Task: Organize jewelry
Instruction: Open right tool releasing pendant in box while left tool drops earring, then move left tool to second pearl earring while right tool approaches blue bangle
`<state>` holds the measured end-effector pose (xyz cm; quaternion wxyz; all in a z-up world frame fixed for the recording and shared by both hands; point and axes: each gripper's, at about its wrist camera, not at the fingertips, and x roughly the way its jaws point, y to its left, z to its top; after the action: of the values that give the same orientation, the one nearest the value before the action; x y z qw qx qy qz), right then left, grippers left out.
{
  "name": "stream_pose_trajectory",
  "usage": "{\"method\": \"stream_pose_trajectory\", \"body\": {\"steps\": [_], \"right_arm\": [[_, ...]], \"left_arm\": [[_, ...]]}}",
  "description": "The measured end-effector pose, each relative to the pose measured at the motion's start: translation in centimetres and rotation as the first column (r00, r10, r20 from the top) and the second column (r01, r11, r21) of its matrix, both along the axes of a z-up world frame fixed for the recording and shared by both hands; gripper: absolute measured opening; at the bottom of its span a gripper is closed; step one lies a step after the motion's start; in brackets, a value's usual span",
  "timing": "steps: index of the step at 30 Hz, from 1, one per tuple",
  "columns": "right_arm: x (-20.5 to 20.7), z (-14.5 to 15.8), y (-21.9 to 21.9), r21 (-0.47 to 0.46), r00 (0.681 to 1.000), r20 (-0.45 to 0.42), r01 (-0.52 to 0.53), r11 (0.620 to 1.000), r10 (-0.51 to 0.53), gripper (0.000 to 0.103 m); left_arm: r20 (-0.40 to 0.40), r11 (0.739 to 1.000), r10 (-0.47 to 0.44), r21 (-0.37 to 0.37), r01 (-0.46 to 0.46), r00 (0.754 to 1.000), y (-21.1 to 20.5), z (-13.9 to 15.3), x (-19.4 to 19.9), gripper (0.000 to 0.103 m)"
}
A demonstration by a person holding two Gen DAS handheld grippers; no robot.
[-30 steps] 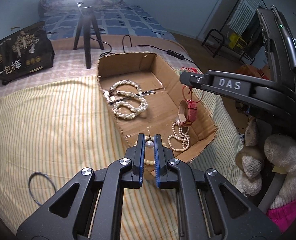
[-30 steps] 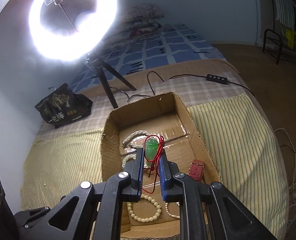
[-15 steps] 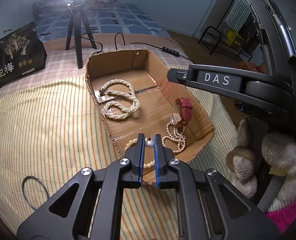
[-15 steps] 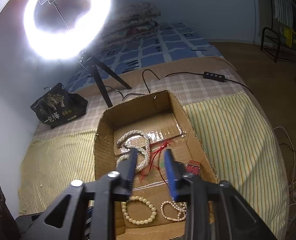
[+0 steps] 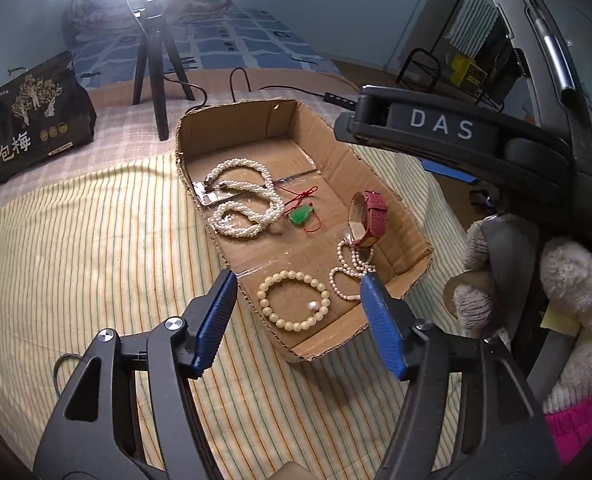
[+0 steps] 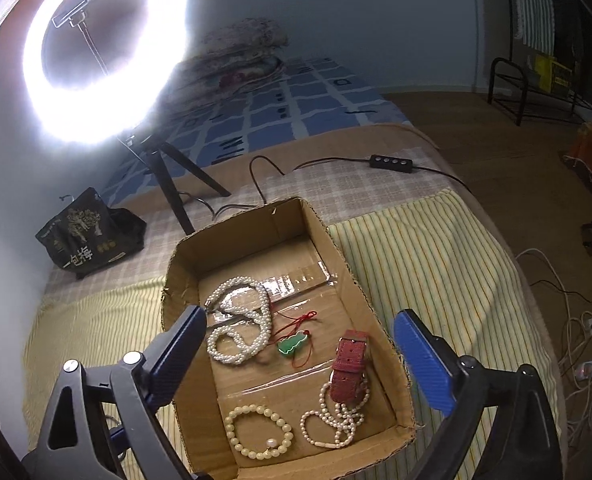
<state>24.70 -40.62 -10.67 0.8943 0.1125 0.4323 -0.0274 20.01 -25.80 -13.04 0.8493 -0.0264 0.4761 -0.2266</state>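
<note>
An open cardboard box (image 5: 328, 344) (image 6: 232, 236) lies on the striped sheet. Just above its near end, my left gripper (image 5: 298, 280) has its jaws opening with nothing pressed between the pads. A small pearl earring (image 5: 314, 306) (image 6: 271, 443) lies inside a cream bead bracelet (image 5: 270, 314) (image 6: 236, 440) below it. Over the box's middle, my right gripper (image 6: 301, 314) has its jaws opening wide and holds nothing. A green pendant (image 6: 294, 344) (image 5: 301, 216) on a red cord rests on the box floor under it. Beside it lie a thick pearl necklace (image 6: 240, 328), a red watch (image 6: 350, 364) and a thin pearl strand (image 6: 336, 420).
A ring light on a tripod (image 6: 168, 184) and a black bag (image 5: 32, 116) stand behind the box, with a cable and its control (image 6: 392, 162) to the right. A thin ring (image 5: 62, 362) lies on the sheet at the left. A gloved hand (image 5: 576, 280) holds the right gripper.
Both grippers went from shut to open. The pearl earring left the left gripper's pads and now lies in the bead bracelet. The green pendant dropped from the right gripper onto the box floor.
</note>
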Motion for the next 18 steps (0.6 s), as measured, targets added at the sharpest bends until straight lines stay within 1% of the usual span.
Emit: {"method": "stream_pose_trajectory", "body": {"steps": [3,11,18], "right_arm": [[0.0,-0.1,0.1,-0.019,1.0,-0.006,0.002,1.0,-0.002,0.098],[-0.1,0.1,0.4,-0.023,1.0,-0.005,0.0,1.0,0.0,0.098],[-1.2,0.7,1.0,-0.02,1.0,0.011,0.003,1.0,-0.002,0.098]], "left_arm": [[0.006,1.0,0.003,0.003,-0.003,1.0,0.1,0.2,0.0,0.066],[0.02,1.0,0.005,0.016,-0.005,1.0,0.8,0.6,-0.4,0.066],[0.029,0.999,0.024,0.036,-0.025,0.999,3.0,1.1,-1.0,0.066]]}}
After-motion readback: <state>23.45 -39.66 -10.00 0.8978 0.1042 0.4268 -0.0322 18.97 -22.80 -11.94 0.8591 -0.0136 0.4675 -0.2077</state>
